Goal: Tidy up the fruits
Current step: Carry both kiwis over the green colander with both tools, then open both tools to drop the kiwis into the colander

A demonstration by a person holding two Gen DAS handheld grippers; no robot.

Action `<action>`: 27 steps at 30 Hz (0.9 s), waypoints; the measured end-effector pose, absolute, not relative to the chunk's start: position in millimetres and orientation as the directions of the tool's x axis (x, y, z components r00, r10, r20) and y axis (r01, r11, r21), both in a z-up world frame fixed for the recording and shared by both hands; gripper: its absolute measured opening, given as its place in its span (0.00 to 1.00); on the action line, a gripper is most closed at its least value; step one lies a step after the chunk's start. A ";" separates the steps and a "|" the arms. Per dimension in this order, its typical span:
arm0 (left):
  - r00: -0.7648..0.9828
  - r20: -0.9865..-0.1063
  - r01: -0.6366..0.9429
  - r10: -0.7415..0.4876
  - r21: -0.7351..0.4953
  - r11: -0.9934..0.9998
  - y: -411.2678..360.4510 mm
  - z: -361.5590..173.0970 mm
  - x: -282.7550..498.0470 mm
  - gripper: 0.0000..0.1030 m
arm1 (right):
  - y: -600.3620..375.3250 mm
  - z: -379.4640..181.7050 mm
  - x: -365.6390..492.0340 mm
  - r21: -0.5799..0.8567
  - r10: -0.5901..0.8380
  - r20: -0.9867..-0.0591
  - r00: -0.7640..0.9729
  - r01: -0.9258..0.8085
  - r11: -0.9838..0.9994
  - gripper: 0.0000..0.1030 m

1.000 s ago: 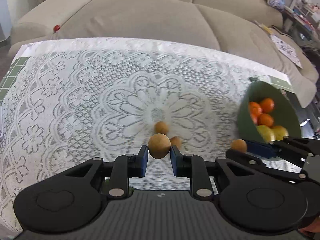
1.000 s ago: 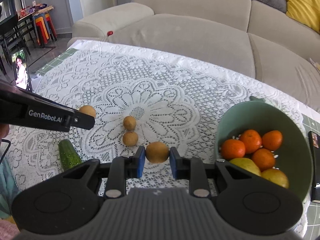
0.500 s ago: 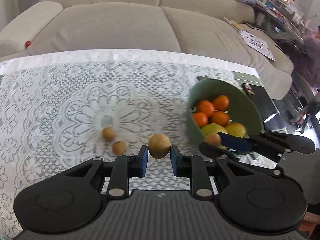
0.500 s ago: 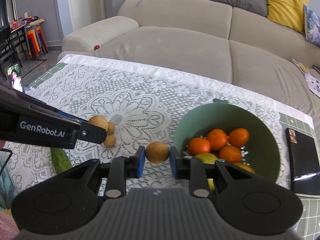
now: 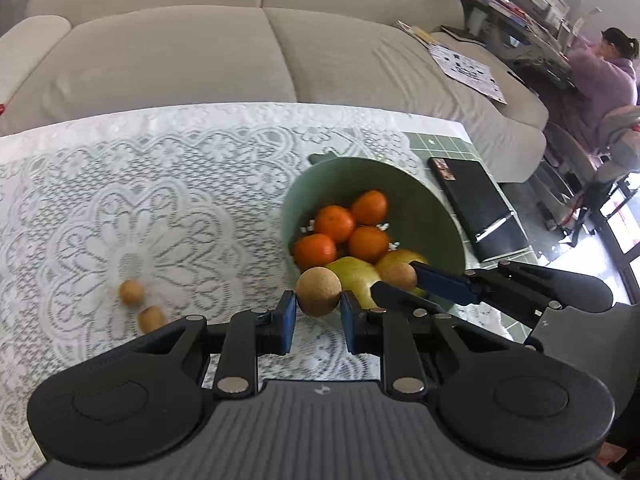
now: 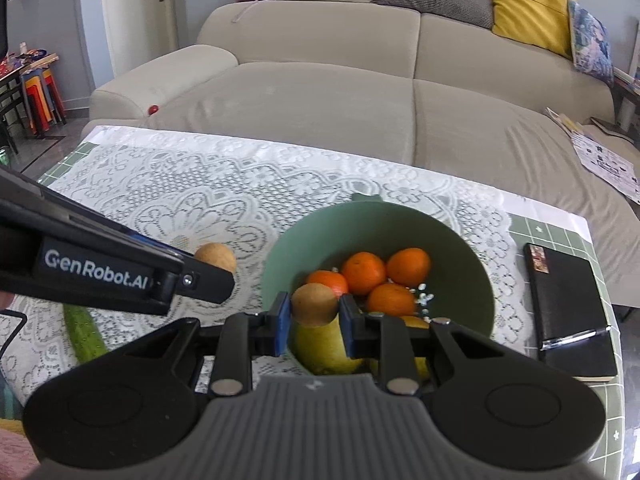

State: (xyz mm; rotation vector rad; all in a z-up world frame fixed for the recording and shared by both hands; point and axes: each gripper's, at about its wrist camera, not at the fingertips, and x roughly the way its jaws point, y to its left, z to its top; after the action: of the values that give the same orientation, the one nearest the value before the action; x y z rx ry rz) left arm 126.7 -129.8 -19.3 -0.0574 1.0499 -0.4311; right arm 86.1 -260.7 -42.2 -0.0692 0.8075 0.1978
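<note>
Loose fruit on the desk: two small brown fruits (image 5: 140,306) lie on the lace cloth (image 5: 160,184) at the far left, well apart from the bowl; a green cucumber (image 6: 84,334) lies at the near left edge.
Left claw (image 5: 318,316): clenched on a round brown fruit (image 5: 319,297), pinched at its sides between the blue pads (image 5: 287,322); it hangs just short of the bowl's near rim, fingers level and pointing forward.
Left claw's step, as I judge it: carry the fruit fully over the rim before letting go, then lower it so it does not bounce off the pears.
Green bowl (image 5: 416,204): holds four oranges (image 5: 334,224) and yellow-green pears (image 5: 354,280); it sits right of the cloth's centre.
Right claw (image 6: 314,322): grasping a second brown fruit (image 6: 314,304), already above the bowl's near side, over a pear (image 6: 324,350); fingers level, aimed across the bowl.
Right claw's step: ready to release; drop low into a gap, and stagger the two releases so the claws do not collide.
Risk: the claws sit close together at the rim; a fruit could roll out.
Far right: a black notebook (image 6: 568,304) lies beside the bowl.
</note>
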 end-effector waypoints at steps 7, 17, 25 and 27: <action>0.384 -0.842 0.337 -0.379 -0.254 0.907 -149.5 -30.6 142.3 0.25 | -270.0 -54.7 97.4 -0.002 0.131 -0.750 0.648 -0.200 0.980 0.22; 0.337 -0.870 0.341 -0.359 -0.242 0.908 -162.3 -57.5 160.0 0.25 | -273.0 -72.2 112.9 -0.013 0.112 -0.787 0.607 -0.198 0.980 0.21; 0.318 -0.881 0.348 -0.351 -0.237 0.907 -169.0 -68.5 171.7 0.25 | -275.1 -81.9 120.7 -0.014 0.093 -0.809 0.580 -0.178 0.984 0.21; 0.311 -0.884 0.348 -0.350 -0.237 0.907 -170.6 -72.2 174.7 0.25 | -274.8 -84.6 122.7 -0.016 0.090 -0.814 0.574 -0.177 0.984 0.21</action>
State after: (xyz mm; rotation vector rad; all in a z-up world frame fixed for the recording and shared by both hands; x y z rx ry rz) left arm 174.7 -170.6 -72.2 -0.0016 1.1671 -0.4609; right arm 122.7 -274.8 -84.6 -0.0998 0.9469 0.1569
